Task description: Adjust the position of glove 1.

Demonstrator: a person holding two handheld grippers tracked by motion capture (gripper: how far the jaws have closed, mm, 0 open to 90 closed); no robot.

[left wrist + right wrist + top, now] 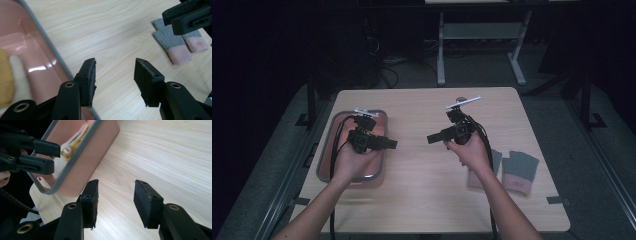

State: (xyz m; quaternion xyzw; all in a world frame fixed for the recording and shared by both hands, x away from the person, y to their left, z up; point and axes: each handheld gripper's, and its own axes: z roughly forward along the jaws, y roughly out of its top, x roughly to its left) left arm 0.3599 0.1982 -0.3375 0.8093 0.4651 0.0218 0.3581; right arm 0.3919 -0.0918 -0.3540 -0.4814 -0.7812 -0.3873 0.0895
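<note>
My left hand-held gripper point(391, 144) hangs released over the pink tray's point(324, 160) right rim, nothing between its jaws. My right hand-held gripper point(433, 137) faces it above bare bench point(412, 190), also released and empty. Grey-and-pink gloves point(512, 170) lie by the bench's right edge.

**Tray at nine, gloves at four**

On the tabletop point(427, 190), the tray point(326, 150) sits at nine o'clock by the left edge, with soft items point(6, 77) lying inside it. The pair of gloves point(512, 170) lies at four o'clock, side by side. Left gripper point(389, 144) hovers over the tray's right rim; right gripper point(432, 138) hangs at centre, both pointing toward each other.
</note>
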